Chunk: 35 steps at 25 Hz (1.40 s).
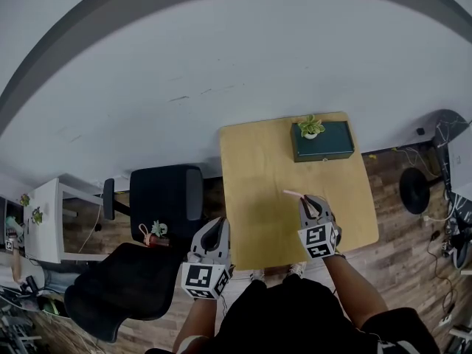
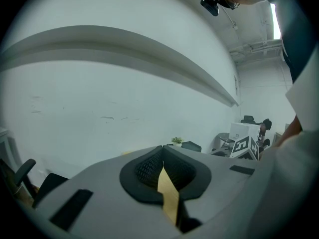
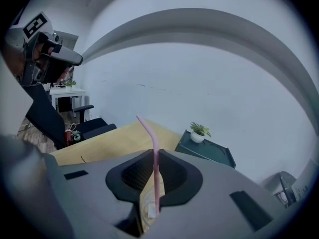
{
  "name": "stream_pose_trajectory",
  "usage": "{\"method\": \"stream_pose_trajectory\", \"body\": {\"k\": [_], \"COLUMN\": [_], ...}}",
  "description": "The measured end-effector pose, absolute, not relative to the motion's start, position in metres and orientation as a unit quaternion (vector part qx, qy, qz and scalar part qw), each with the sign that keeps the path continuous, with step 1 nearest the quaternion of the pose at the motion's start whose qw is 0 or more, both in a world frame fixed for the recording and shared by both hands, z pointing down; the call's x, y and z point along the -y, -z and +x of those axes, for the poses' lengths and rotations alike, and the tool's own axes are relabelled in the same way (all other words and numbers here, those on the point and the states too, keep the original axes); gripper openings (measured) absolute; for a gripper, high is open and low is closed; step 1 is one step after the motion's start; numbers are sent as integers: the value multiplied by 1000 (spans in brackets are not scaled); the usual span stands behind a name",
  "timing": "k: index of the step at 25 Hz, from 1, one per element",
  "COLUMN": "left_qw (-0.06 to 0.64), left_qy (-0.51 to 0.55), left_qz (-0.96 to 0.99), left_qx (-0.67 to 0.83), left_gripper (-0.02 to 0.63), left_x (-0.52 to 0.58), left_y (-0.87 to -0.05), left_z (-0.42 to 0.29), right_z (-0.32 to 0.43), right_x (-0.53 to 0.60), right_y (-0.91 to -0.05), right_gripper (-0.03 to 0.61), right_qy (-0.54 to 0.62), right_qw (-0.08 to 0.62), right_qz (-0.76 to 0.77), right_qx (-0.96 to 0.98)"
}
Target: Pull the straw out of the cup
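Observation:
A pink bendy straw is clamped between the jaws of my right gripper, which is shut on it. The straw's bent upper end points up and to the left. In the head view the right gripper hovers over the near right part of the wooden table, with the straw sticking out to its left. No cup shows in any view. My left gripper hangs off the table's left edge; its jaws meet with nothing between them.
A dark green box with a small potted plant stands at the table's far edge. Two black office chairs are on the floor to the left, with a white desk beyond them. A fan stand is on the right.

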<state>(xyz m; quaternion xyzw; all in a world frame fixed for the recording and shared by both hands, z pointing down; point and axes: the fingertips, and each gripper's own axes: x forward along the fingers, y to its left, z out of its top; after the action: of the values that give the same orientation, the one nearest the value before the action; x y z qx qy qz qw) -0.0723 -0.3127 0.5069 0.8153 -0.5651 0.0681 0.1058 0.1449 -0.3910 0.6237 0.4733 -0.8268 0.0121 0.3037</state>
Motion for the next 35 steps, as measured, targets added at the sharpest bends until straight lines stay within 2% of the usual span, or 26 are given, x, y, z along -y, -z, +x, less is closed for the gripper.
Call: {"method": "stream_pose_trajectory", "body": {"k": [14, 22, 35], "left_qw": [108, 102, 91], "left_qy": [-66, -65, -60], "left_qz": [821, 835, 857], "left_qx": [557, 537, 503], "left_gripper": [19, 18, 18], "left_x": [308, 308, 311], "left_y": [-508, -504, -494], "left_z": [-67, -48, -14], "right_z": [152, 155, 167], "right_x": [387, 378, 356], "right_y": [-599, -542, -445], "right_gripper": [52, 52, 51], "right_qy": [-3, 4, 32], "right_qw": [275, 188, 84], "right_qz": [496, 508, 530], "right_qx": [824, 840, 843]}}
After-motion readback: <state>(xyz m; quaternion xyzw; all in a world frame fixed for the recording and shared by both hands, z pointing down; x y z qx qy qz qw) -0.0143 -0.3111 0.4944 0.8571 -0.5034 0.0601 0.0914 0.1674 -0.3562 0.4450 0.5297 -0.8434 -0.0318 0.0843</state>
